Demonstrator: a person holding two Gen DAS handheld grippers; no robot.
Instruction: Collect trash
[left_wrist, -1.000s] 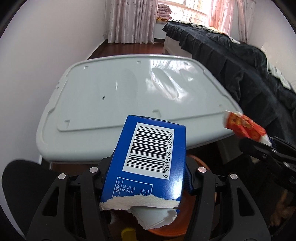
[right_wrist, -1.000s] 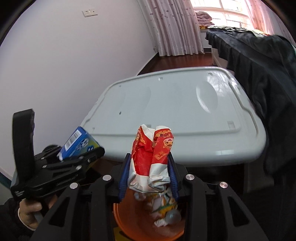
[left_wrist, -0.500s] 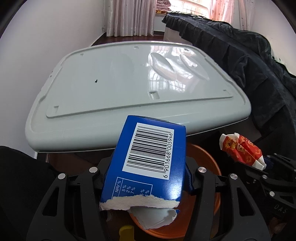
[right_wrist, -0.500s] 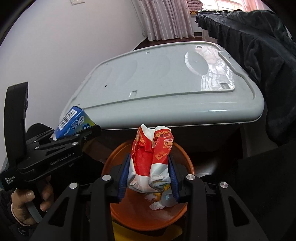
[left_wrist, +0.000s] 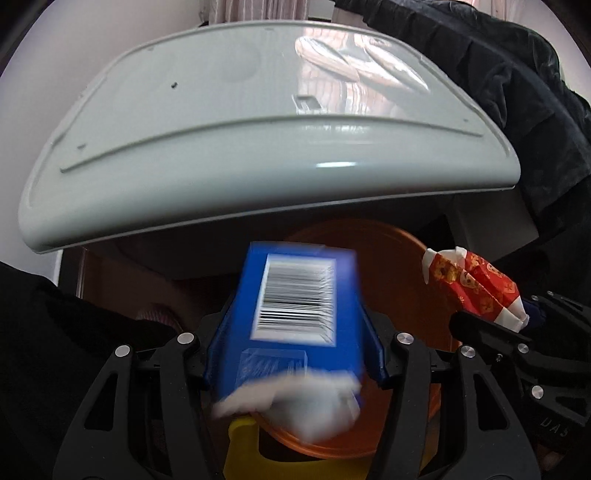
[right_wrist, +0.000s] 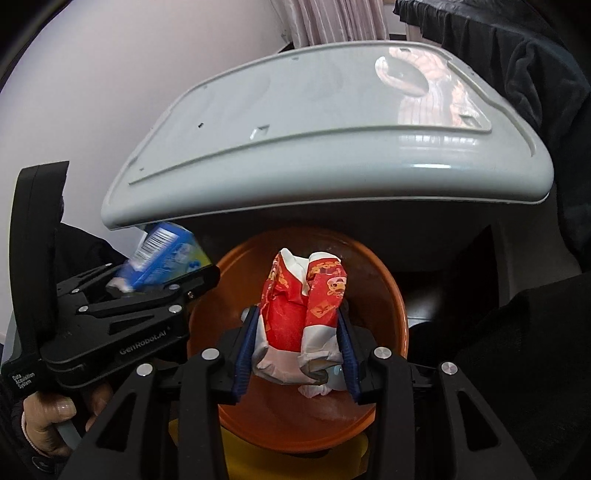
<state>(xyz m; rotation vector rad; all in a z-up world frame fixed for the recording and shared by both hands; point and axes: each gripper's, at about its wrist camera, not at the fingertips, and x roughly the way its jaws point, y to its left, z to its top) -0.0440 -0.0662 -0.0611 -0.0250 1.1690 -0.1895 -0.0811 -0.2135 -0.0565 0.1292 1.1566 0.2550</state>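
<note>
My left gripper has its jaws spread a little around a torn blue carton with a barcode; the carton is motion-blurred, just above the orange bin. The carton and left gripper show at left in the right wrist view. My right gripper is shut on a crumpled red and white wrapper, held over the orange bin, where some white trash lies. The wrapper also shows at right in the left wrist view.
A pale grey plastic lid or tabletop overhangs the bin just behind it. A black cloth-covered bed lies to the right. Something yellow sits below the bin. A white wall is at left.
Both grippers have dropped and tilted down toward the orange bin. The blue carton now looks blurred and has shifted in the left gripper, whose jaws stand wider than before.
</note>
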